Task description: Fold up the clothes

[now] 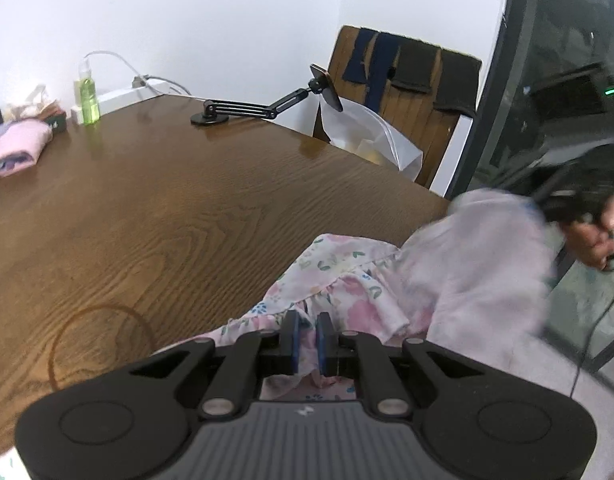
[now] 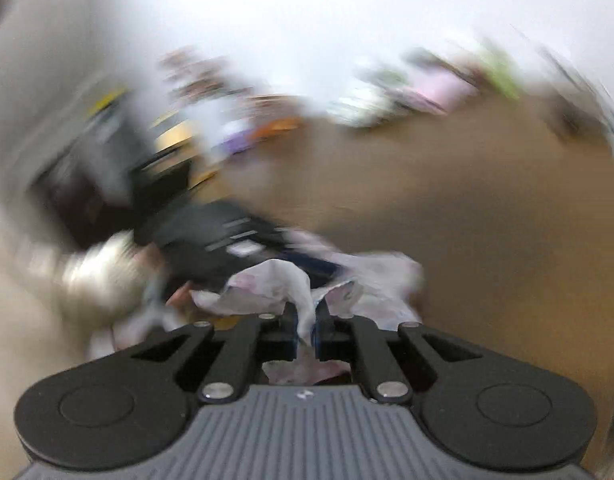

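A pink floral garment (image 1: 347, 280) with a ruffled edge lies at the near right corner of the brown wooden table (image 1: 167, 200). My left gripper (image 1: 308, 322) is shut on its ruffled hem. At the right edge of the left wrist view, my right gripper (image 1: 563, 200) is blurred, held in a hand (image 1: 599, 240), with the pale lifted end of the garment at it. In the right wrist view, which is strongly blurred, my right gripper (image 2: 307, 320) is shut on a bunched white and pink fold of the garment (image 2: 291, 280).
A folded pink garment (image 1: 15, 148) lies at the table's far left, beside a green bottle (image 1: 87, 96). A black phone holder arm (image 1: 267, 106) stands on the far edge. Behind it a wooden chair (image 1: 407, 92) carries dark cloths and a white bag (image 1: 371, 140). Glass panelling (image 1: 567, 80) is on the right.
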The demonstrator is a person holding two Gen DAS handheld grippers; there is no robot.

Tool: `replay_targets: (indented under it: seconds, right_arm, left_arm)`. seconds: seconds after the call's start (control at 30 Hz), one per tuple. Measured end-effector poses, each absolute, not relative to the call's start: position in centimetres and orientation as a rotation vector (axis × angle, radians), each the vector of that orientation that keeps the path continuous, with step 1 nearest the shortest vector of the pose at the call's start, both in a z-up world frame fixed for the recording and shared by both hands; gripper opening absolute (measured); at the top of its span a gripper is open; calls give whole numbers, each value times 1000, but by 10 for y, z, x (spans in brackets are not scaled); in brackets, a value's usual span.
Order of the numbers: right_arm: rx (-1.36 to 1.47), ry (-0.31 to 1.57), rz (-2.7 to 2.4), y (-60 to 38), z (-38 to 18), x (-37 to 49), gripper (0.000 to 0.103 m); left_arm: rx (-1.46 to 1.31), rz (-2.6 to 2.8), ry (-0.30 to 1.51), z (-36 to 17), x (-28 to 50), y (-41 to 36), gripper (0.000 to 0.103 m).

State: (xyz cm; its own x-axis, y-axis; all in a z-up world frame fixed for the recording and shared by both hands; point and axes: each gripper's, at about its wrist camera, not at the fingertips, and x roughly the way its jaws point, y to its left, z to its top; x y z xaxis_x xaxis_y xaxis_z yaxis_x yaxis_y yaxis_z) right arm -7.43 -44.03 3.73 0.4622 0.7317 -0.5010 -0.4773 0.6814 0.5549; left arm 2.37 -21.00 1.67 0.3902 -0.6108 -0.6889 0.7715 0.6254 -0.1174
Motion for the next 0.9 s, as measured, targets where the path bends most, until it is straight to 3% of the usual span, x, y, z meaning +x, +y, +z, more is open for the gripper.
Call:
replay_targets:
  seconds: [0.2, 0.27, 0.3, 0.37, 0.4, 0.47, 0.5, 0.53, 0.6, 0.7, 0.77, 0.9]
  right_arm:
    - [517, 947, 529, -442, 17, -62, 12]
    - [468, 958, 493, -433, 18, -64, 13]
    - [446, 959, 484, -429, 19, -64, 14]
    - [404, 962, 468, -422, 22, -64, 14]
    - [382, 960, 466, -419, 24, -63, 15]
    - [326, 949, 458, -414, 29, -60, 17]
    - [291, 937, 450, -411, 32, -57, 20]
    - [256, 916, 433, -409, 37, -58, 22]
    - [206, 859, 378, -409, 47, -67, 46]
    - [201, 784, 311, -415, 57, -87, 64]
    - [293, 757, 283, -417, 51, -96, 73]
    - [455, 710, 214, -406, 30, -109, 75]
  left_arm:
    - [142, -938, 721, 40, 26, -185, 14]
    - [76, -989, 666, 64, 19, -170, 26]
    - [47, -1016, 632, 76, 13, -164, 38]
    - [69, -1058, 591, 86, -1, -171, 46]
    - [106, -1057, 617, 80, -7, -185, 45]
    - [184, -1049, 669, 66, -16, -211, 23]
    - [227, -1021, 699, 55, -17, -222, 6]
    - [245, -977, 731, 43, -16, -227, 5]
    - [213, -931, 771, 29, -14, -224, 5]
    - [96, -870, 833, 18, -6, -211, 4]
    - [-23, -840, 877, 13, 3, -202, 3]
    - [-83, -792, 892, 14, 9, -194, 3]
